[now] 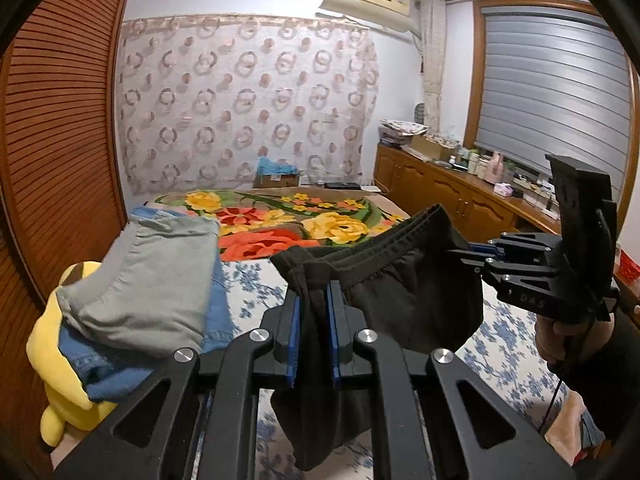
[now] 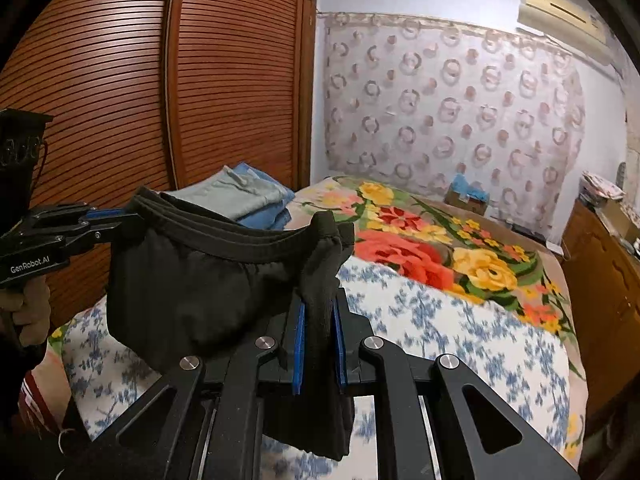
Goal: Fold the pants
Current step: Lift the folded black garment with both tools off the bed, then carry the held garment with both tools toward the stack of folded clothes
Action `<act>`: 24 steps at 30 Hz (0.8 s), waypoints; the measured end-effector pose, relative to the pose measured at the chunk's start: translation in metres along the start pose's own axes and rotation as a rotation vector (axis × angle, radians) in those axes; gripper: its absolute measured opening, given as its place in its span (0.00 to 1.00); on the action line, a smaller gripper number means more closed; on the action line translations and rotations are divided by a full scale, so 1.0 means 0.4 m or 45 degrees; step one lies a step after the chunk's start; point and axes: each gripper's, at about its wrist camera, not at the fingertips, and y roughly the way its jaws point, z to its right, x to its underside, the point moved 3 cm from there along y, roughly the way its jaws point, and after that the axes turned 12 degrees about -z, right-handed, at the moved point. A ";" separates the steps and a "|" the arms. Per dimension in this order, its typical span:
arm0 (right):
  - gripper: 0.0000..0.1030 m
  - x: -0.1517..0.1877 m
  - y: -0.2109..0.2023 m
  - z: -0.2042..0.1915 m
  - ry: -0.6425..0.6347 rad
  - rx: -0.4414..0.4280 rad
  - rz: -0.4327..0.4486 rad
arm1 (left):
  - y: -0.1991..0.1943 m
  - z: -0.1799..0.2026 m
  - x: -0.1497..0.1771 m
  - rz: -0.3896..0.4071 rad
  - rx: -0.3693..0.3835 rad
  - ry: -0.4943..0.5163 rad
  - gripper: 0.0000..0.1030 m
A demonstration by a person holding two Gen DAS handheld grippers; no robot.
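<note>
Black pants [image 1: 404,292] with an elastic waistband hang in the air above the bed, stretched between both grippers. My left gripper [image 1: 314,300] is shut on one end of the waistband, its blue pads pinching bunched black cloth. In that view the right gripper [image 1: 466,250] grips the other end at the right, held by a hand. In the right wrist view my right gripper [image 2: 320,316] is shut on the black pants [image 2: 192,292], and the left gripper [image 2: 120,216] holds the far end at the left. The legs hang down out of sight.
A stack of folded grey and blue garments [image 1: 152,280] lies on the bed's left side over a yellow plush toy [image 1: 60,364]. The bed [image 2: 440,320] has a blue-flowered sheet and a bright floral blanket [image 1: 304,220]. A louvred wooden wardrobe [image 2: 120,80] stands left; a wooden cabinet [image 1: 460,200] stands right.
</note>
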 end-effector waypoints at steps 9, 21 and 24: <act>0.12 -0.099 0.051 0.041 -0.061 -0.003 0.039 | 0.005 -0.053 -0.084 0.029 -0.069 -0.004 0.13; 0.12 -0.205 0.161 0.027 -0.172 -0.016 0.080 | 0.015 -0.156 -0.139 0.055 -0.165 -0.040 0.13; 0.12 -0.227 0.182 0.025 -0.217 -0.010 0.094 | 0.020 -0.185 -0.140 0.056 -0.180 -0.063 0.13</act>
